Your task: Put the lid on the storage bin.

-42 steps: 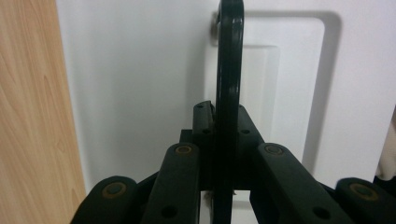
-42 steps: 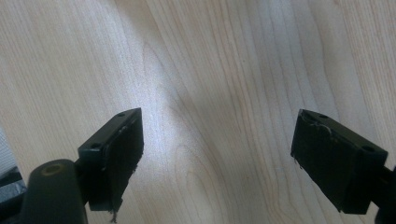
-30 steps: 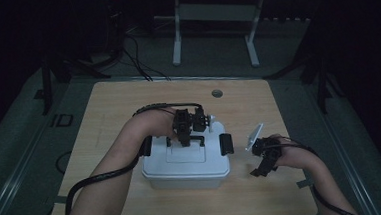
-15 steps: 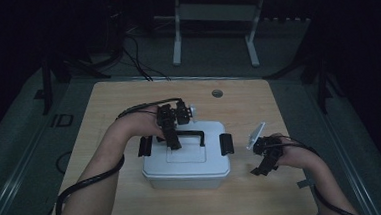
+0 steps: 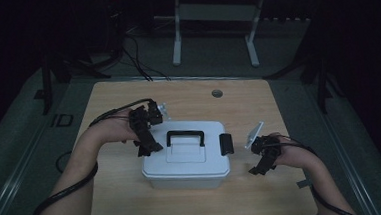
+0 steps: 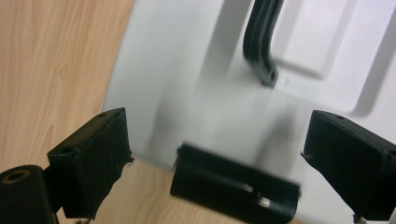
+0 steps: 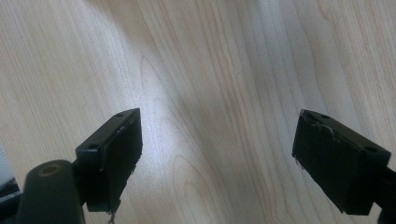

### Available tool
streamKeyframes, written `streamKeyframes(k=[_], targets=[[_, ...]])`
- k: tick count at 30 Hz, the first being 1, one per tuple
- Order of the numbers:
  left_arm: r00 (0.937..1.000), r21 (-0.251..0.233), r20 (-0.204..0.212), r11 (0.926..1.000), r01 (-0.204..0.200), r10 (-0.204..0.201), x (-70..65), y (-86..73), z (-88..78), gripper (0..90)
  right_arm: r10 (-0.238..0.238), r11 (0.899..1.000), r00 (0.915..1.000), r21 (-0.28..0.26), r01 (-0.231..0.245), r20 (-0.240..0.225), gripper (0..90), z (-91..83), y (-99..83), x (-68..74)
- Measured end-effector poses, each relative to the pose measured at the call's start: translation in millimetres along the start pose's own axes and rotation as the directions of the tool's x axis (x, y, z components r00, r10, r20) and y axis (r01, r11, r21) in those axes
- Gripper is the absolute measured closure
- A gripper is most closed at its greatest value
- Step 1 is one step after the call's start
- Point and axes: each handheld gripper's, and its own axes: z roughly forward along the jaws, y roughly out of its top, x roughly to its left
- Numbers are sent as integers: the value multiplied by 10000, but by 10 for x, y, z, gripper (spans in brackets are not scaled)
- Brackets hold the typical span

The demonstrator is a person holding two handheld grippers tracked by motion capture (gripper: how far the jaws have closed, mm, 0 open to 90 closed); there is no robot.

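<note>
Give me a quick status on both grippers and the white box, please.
Left gripper open, jaws just opened, astride the left latch. Right gripper open over bare table. White box lid on.

High view: dim overall, the surroundings beyond the wooden table (image 5: 278, 107) near black, the white storage box (image 5: 185, 160) the brightest surface. Left gripper view: bright, with motion blur smearing the box's black latch (image 6: 236, 189) and carry handle (image 6: 260, 44). Right gripper view: sharp wood grain crossed by soft diagonal shadows.
</note>
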Motion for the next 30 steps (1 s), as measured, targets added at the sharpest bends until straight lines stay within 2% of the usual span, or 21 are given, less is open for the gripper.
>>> streamKeyframes(k=[2, 5, 7, 14, 17, 18, 20, 24, 30], targets=[[9999, -220, -8, 9997, 137, -137, 13, -94, -22, 32, 34, 10000, 10000, -9, -34, 18, 157, 0, -3, -4], [9990, -473, -49, 9979, 448, -450, 29, -245, -55, 28, 122, 9999, 9999, -45, -122, 81, 157, 4, -12, -13], [9986, -660, -101, 9965, 517, -524, 38, -323, -71, 28, 151, 9999, 9998, -70, -150, 143, 157, 5, -19, -24], [9931, -1375, -195, 9842, 1115, -1152, 76, -662, -121, 28, 365, 9988, 9989, -331, -355, 294, 157, 0, -31, -35], [9906, -1454, -124, 9804, 1330, -1362, 83, -748, -113, 28, 412, 9985, 9988, -370, -402, 268, 156, 13, -38, -37], [9879, -1429, -36, 9779, 1529, -1550, 96, -840, -91, 28, 432, 9985, 9987, -348, -423, 254, 156, 21, -41, -36], [9853, -1436, -64, 9753, 1680, -1707, 99, -921, -66, 28, 482, 9984, 9985, -313, -474, 243, 151, 43, -47, -37], [9793, -1790, -21, 9635, 1989, -2026, 95, -1085, -42, 28, 579, 9972, 9978, -499, -563, 308, 151, 49, -58, -41], [9641, -2269, 125, 9382, 2612, -2654, 80, -1406, 25, 28, 725, 9958, 9967, -581, -704, 355, 151, 53, -105, -41]])
